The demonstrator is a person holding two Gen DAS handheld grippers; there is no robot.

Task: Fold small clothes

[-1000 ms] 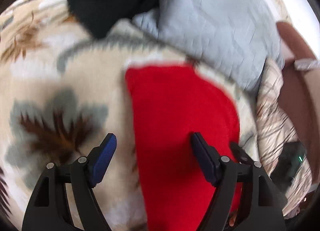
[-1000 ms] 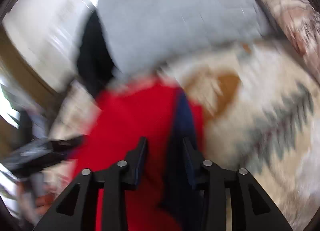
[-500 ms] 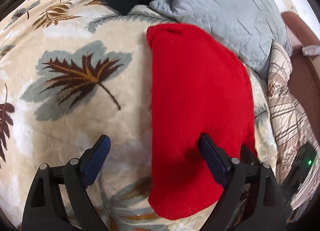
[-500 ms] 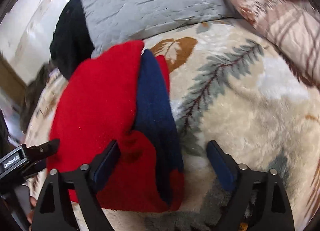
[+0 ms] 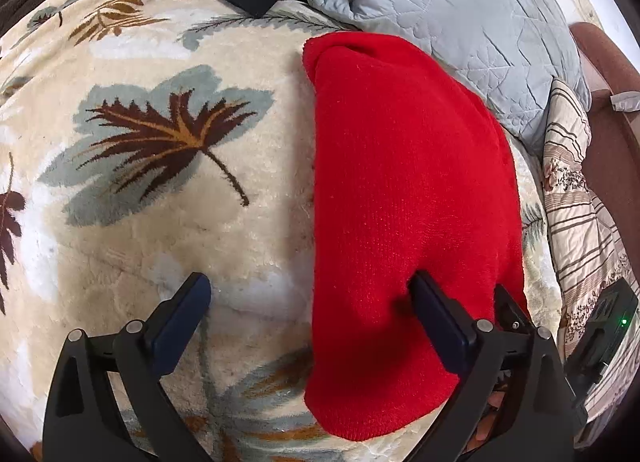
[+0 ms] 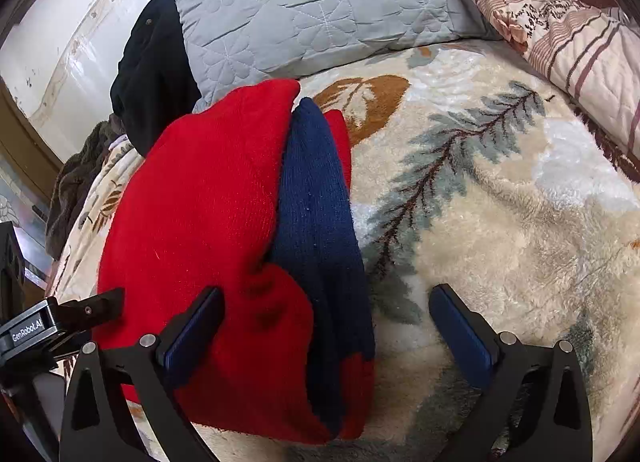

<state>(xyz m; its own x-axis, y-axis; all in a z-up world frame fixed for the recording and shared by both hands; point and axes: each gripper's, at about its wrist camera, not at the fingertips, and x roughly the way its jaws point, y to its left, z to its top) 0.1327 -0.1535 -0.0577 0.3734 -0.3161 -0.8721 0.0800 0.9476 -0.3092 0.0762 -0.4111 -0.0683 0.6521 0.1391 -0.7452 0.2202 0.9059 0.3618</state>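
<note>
We have a folded red knitted garment [image 5: 408, 198] with a navy blue band [image 6: 320, 222] lying on a cream plush blanket printed with grey-green and brown leaves [image 5: 160, 222]. Its long axis runs away from us: the near, rounded end sits close under our grippers and the far end points toward a pale grey quilted pillow [image 5: 472, 30], which it appears to touch or nearly touch. From the right wrist view we see the red layer folded over on the left and the navy band running lengthwise along the right side of the bundle, with red showing again at its near and far ends. Our left gripper [image 5: 312, 316] has its jaws still spreading and already stands wide; one dark blue pad [image 5: 438, 322] sits over the red knit and the other over bare blanket, with the garment's left edge between them but nothing pinched. Our right gripper [image 6: 326, 328] is likewise opening and stands wide; its left pad [image 6: 192, 336] lies over the red fold and its right pad over the blanket, so the near end of the bundle is between them without being pressed. Beyond the garment's far end a black piece of clothing [image 6: 154, 74] lies beside the grey pillow, and a striped beige floral pillow [image 6: 560, 30] lies off to the right of it.
</note>
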